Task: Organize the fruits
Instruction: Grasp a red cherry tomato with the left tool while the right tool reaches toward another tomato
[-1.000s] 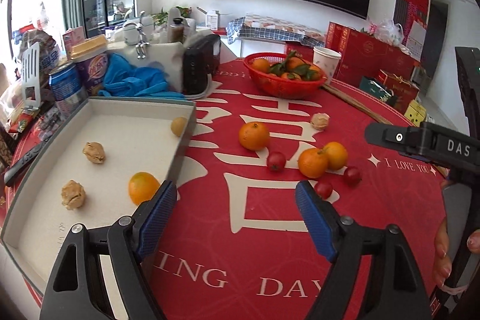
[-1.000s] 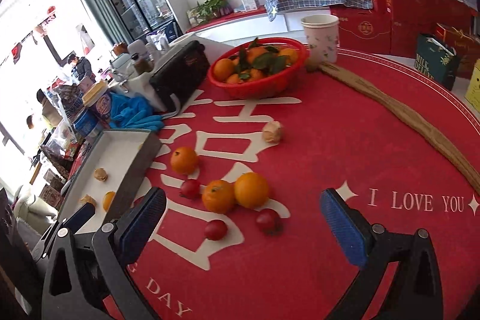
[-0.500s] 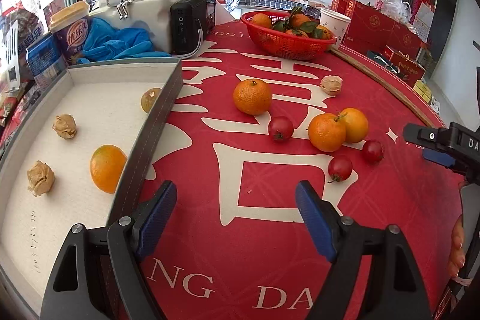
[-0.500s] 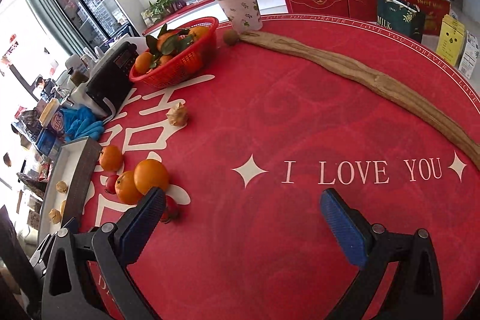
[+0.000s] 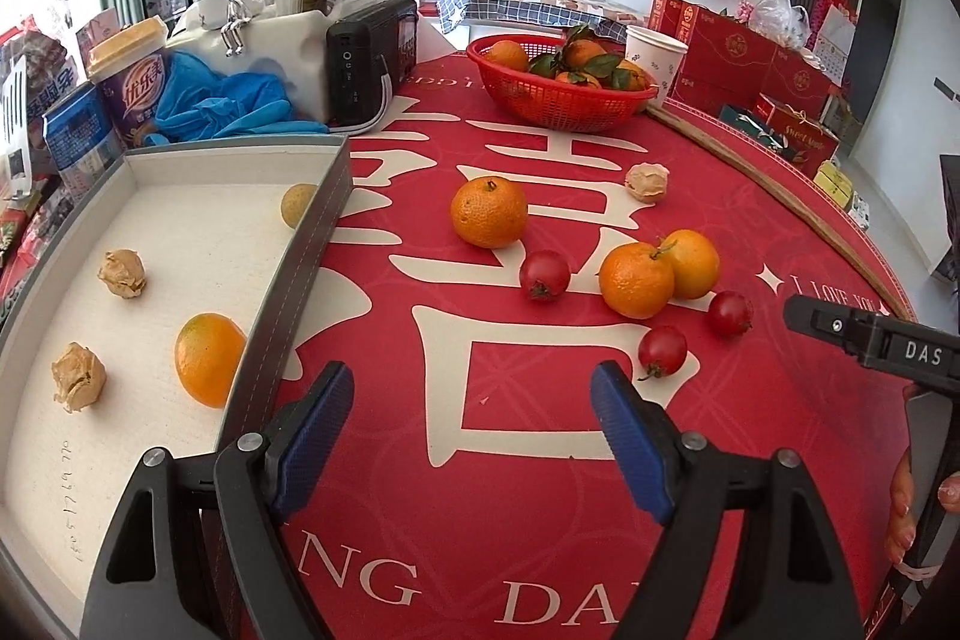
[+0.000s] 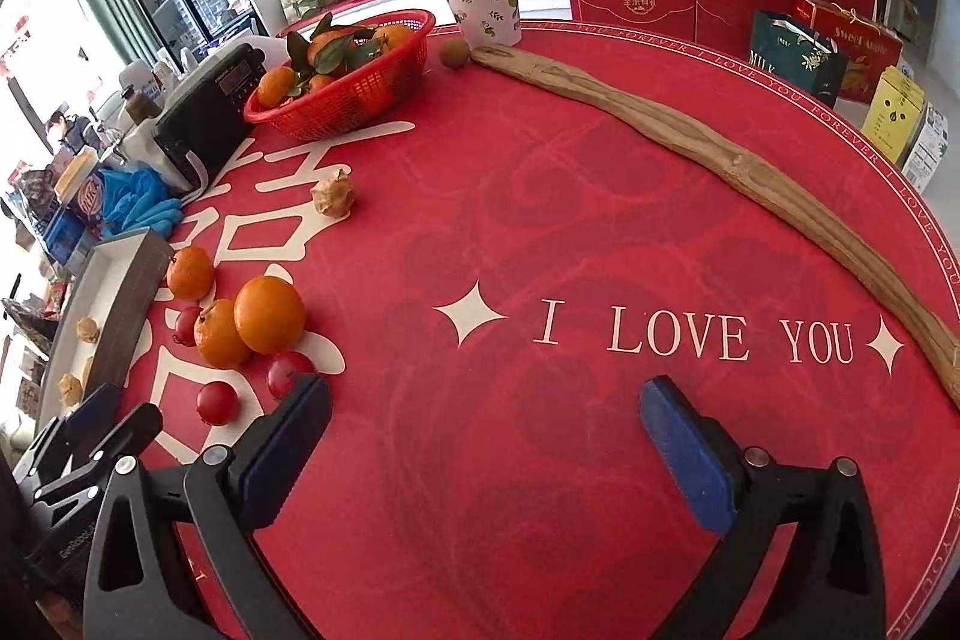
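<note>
Orange tangerines [image 5: 636, 277] lie ahead of the left hand-held gripper [image 5: 474, 418]; both hand-held grippers gape empty.

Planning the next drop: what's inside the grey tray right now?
In the grey tray: one orange, two tan crinkled husks, one small yellowish fruit partly behind its wall. The near corner is hidden.

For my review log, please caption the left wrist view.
Open left gripper hovers over red tablecloth; loose oranges and small red fruits beside a grey tray.
</note>
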`<state>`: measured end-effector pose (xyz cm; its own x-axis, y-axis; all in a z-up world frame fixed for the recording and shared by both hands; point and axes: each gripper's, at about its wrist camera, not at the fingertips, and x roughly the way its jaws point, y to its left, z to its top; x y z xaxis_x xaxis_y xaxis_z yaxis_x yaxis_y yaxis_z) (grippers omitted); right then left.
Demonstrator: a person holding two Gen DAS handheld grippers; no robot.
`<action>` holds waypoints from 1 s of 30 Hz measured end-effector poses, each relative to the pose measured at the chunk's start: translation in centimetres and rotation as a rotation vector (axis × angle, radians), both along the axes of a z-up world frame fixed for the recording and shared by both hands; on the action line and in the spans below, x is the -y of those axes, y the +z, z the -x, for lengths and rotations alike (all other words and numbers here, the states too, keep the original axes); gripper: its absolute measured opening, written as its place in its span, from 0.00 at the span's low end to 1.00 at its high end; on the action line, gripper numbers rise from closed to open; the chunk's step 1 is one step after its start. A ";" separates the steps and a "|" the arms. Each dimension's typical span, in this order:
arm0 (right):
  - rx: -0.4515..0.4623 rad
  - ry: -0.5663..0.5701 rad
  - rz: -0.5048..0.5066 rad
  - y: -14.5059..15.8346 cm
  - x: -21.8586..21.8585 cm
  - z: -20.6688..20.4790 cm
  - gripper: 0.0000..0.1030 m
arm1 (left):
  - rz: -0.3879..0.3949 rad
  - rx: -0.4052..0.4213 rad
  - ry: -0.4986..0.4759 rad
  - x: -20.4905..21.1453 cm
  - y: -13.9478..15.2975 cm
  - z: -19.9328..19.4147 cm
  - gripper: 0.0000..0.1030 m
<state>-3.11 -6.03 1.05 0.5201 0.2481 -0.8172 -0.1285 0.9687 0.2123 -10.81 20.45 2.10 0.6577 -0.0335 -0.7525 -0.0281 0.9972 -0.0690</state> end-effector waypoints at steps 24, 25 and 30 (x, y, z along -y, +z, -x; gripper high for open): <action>0.042 0.112 0.213 -1.0 -2.6 1.2 1.00 | -0.072 -0.049 -0.081 4.0 -1.0 -6.3 0.40; 0.042 0.112 0.213 -1.0 -2.6 1.2 1.00 | -0.076 -0.046 -0.087 4.2 -1.0 -6.2 0.29; 0.040 0.121 0.205 -0.9 -2.9 1.2 1.00 | -0.070 -0.039 -0.084 4.2 -1.1 -5.8 0.22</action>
<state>-4.32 -3.17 0.11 0.5299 0.1417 -0.8361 -0.2505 0.9681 0.0053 -5.02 16.22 1.05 0.6250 -0.0336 -0.7799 0.0549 0.9985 0.0009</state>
